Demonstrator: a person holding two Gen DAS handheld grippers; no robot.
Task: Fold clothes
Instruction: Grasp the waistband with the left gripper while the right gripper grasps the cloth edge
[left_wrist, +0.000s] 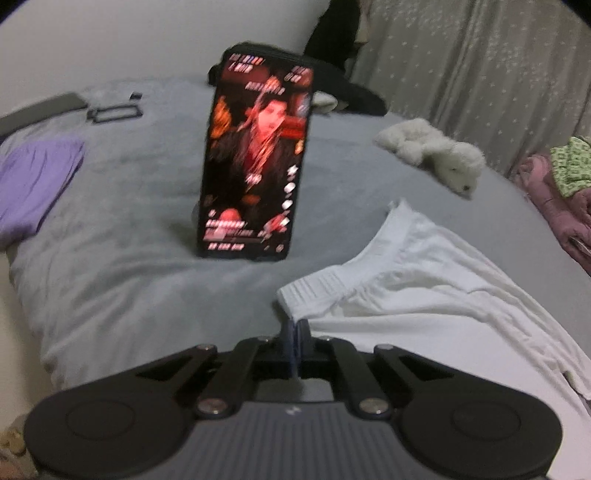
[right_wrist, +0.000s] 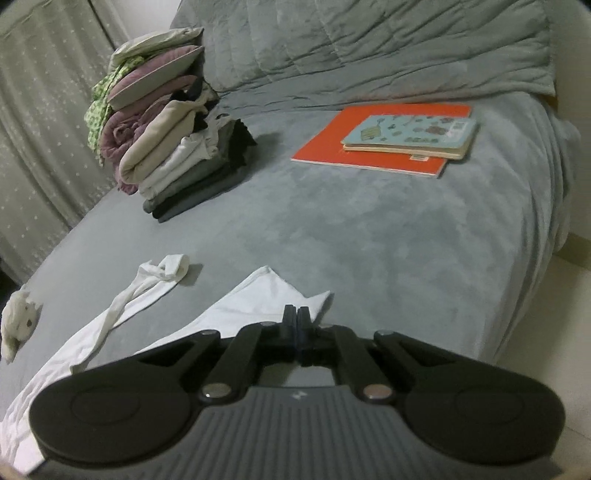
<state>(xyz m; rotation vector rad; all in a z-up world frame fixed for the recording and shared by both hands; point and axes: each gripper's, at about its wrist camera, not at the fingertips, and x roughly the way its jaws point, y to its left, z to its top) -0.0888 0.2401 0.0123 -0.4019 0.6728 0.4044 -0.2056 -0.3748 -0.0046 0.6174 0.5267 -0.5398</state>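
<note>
A grey bed cover (right_wrist: 369, 229) fills both views, with a quilted grey blanket (right_wrist: 369, 48) bunched along its far edge at twelve o'clock in the right wrist view. A pale starred curtain (left_wrist: 480, 66) hangs beyond the bed, at one to two o'clock in the left wrist view.

The white garment (left_wrist: 424, 280) lies spread on the cover close to both grippers. In the left wrist view it runs from the centre bottom out to four o'clock, its ribbed waistband nearest the fingers. In the right wrist view it stretches from six o'clock to eight o'clock, with a narrow white leg trailing off to ten o'clock.

A stack of folded clothes (right_wrist: 177, 147), in purple, beige, white, grey and black, stands at ten to eleven o'clock in the right wrist view, with a green patterned piece draped down its left side. An orange book (right_wrist: 376, 144) lies flat at one o'clock, and a smaller pale blue book (right_wrist: 410, 134) rests on top of it.

In the left wrist view a phone (left_wrist: 255, 158) stands upright at twelve o'clock with its screen lit; the screen is blurred. A folded purple cloth (left_wrist: 33, 184) lies at nine o'clock, and a white plush toy (left_wrist: 432, 155) at two o'clock.

The left gripper (left_wrist: 293, 328) has its fingers pressed together on the corner of the waistband. The right gripper (right_wrist: 296, 317) is likewise closed tight, pinching a pointed edge of the white garment.
</note>
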